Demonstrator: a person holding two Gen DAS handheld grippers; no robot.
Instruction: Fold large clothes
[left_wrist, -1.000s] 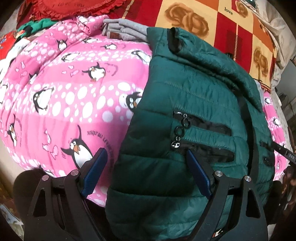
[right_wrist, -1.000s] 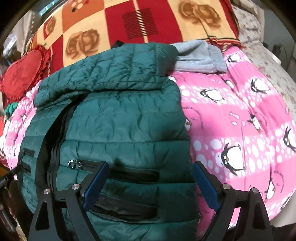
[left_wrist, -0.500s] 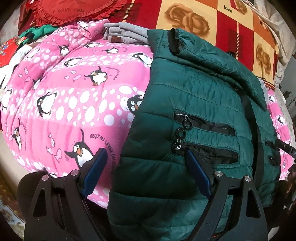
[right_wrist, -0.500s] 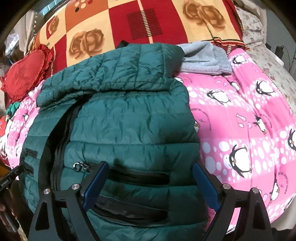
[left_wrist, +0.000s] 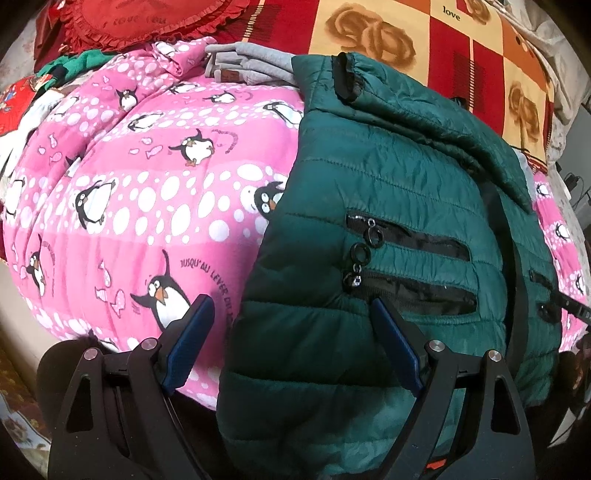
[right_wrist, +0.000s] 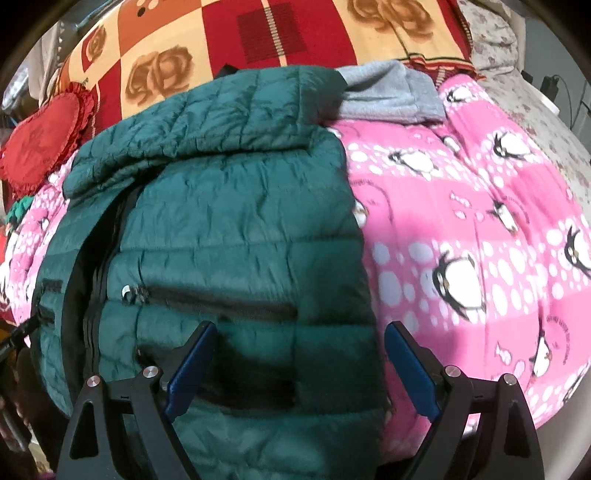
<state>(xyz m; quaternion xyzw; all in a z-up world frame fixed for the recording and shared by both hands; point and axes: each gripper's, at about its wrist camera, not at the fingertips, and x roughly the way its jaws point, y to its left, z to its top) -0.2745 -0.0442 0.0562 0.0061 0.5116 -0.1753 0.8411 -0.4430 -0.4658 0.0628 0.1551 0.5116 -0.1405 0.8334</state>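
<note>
A dark green quilted puffer jacket (left_wrist: 388, 206) lies on a pink penguin blanket (left_wrist: 147, 192), sleeves folded across its top and its hem hanging over the near edge. It also shows in the right wrist view (right_wrist: 236, 229). My left gripper (left_wrist: 291, 317) is open and empty, its blue pads spread over the jacket's left hem. My right gripper (right_wrist: 299, 339) is open and empty, spread over the jacket's right hem near a zipped pocket.
A grey folded garment (left_wrist: 255, 66) lies behind the jacket; it also shows in the right wrist view (right_wrist: 388, 92). A red ruffled cushion (left_wrist: 125, 18) and a red-and-yellow rose blanket (left_wrist: 406, 37) lie at the back. The pink blanket (right_wrist: 480, 221) spreads right of the jacket.
Both grippers have drawn back and down a little toward the jacket's hem, so the jacket sits higher in both views. Both stay open.
</note>
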